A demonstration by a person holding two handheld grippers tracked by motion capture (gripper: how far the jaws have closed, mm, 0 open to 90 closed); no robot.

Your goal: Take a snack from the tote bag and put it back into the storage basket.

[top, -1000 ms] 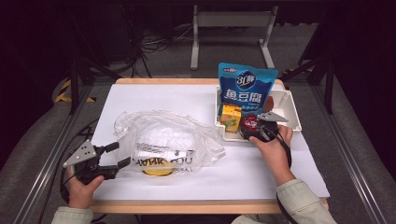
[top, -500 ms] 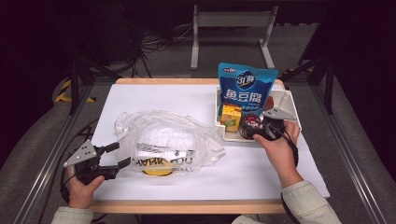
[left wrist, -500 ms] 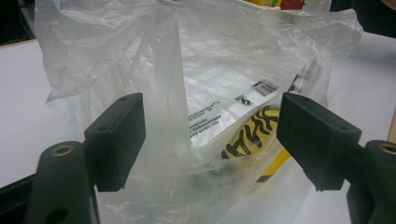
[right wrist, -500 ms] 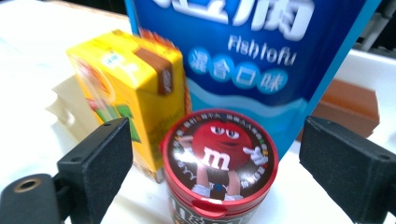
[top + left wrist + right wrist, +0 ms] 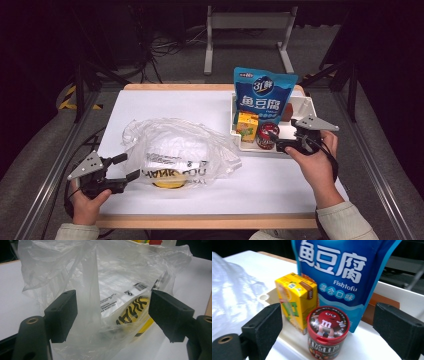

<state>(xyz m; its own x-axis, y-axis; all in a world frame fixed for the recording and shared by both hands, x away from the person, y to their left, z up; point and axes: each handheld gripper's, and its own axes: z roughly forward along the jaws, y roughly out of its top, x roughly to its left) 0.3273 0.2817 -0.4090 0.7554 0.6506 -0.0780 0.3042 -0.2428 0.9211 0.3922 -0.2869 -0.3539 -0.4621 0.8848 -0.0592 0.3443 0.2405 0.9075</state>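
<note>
Reaching my right gripper (image 5: 274, 141) toward the red candy jar (image 5: 328, 335) in the white tray (image 5: 307, 106) at the right, jaws spread wide, I should centre them on the jar before closing, clear of the yellow juice box (image 5: 296, 300) and blue fish tofu pouch (image 5: 264, 98). My left gripper (image 5: 127, 167), released too, sits at the plastic bag (image 5: 175, 150) near left. White counter (image 5: 165, 102), dark room with cables beyond.
</note>
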